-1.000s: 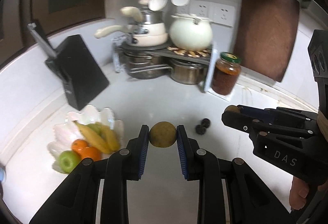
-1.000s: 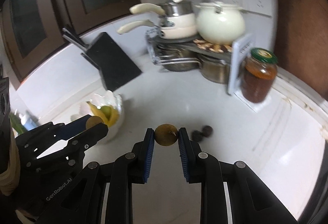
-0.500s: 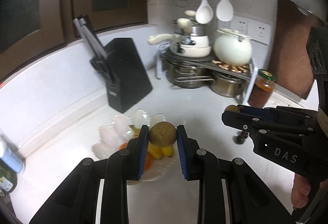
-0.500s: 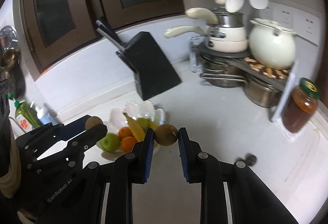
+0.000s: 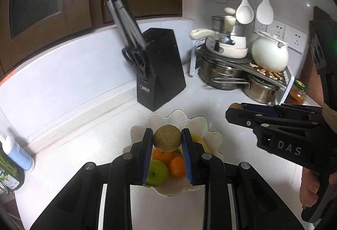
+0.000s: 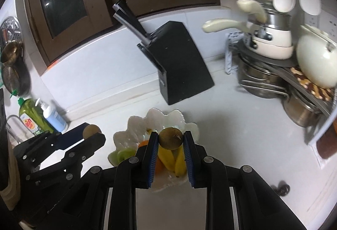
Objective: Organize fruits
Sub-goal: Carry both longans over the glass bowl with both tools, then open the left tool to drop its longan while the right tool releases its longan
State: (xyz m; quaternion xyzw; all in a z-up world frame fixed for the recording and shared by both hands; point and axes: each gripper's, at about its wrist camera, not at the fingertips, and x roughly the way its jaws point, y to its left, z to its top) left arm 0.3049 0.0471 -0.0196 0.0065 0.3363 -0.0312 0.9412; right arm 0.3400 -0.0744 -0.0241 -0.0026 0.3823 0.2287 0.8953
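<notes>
A brown fruit (image 5: 167, 137) is being gripped by each gripper (image 5: 167, 141) (image 6: 171, 140) above the bowl (image 5: 212, 139); released high, either could be bounced out.

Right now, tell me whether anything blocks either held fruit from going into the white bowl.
Nothing visible does. The left gripper holds a brown fruit above the bowl, and the right gripper holds another brown fruit. Only the fruits already in the bowl lie beneath.
</notes>
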